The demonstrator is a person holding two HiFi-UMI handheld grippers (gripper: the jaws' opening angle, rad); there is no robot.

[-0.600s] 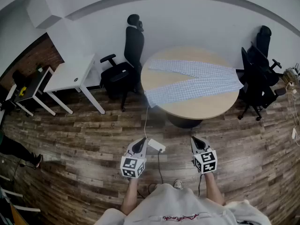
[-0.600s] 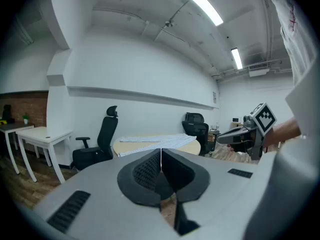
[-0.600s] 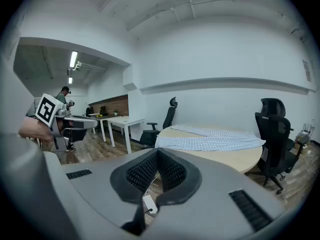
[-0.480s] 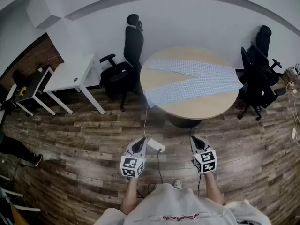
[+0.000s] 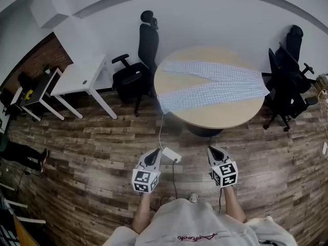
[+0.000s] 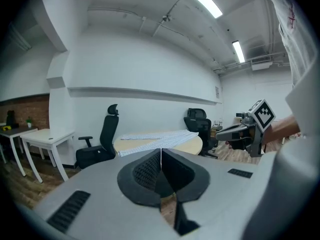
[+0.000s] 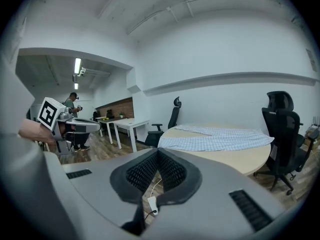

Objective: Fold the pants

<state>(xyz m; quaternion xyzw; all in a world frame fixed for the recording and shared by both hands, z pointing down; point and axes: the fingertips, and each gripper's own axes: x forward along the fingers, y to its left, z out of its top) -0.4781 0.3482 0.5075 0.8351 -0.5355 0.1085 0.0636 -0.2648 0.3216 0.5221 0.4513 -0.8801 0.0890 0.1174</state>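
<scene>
Light blue checked pants lie spread flat on a round wooden table, legs towards the left, one leg end hanging over the near left edge. The same pants appear far ahead in both gripper views. My left gripper and right gripper are held side by side over the floor, well short of the table. Both are shut with nothing between the jaws.
Black office chairs stand at the table's left and right. A white desk stands further left. A white power strip with its cable lies on the wooden floor between my grippers. A person stands far off.
The view has shifted slightly; the table and chairs sit marginally closer and further right. Both grippers stay shut and level in front of me.
</scene>
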